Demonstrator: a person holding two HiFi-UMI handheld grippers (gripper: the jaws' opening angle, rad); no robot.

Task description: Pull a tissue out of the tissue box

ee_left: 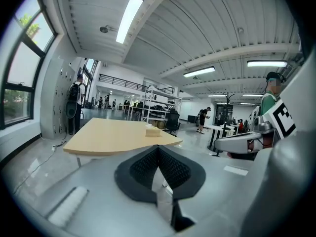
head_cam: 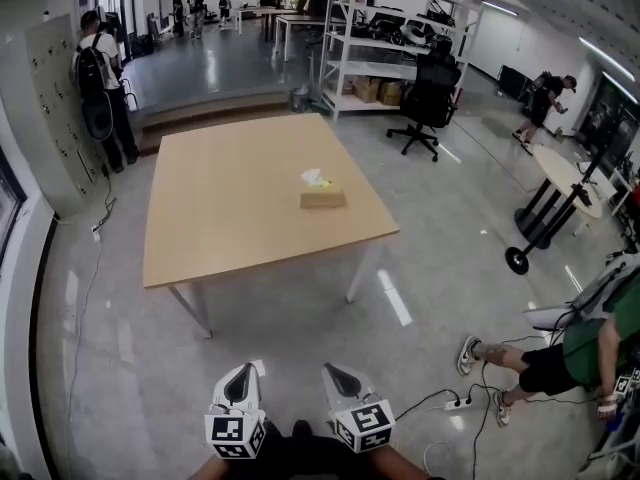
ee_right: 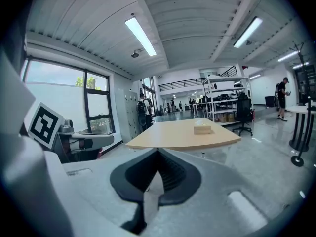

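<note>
The tan cardboard tissue box [head_cam: 323, 199] is located far ahead on the pale wooden desk [head_cam: 220, 228], nearer the right tool [head_cam: 341, 379] than the left tool [head_cam: 240, 382] (both clenched, empty).

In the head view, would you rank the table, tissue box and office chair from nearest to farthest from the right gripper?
1. Table, straight ahead.
2. Tissue box, on the tabletop.
3. Office chair, beyond the table, right.
</note>
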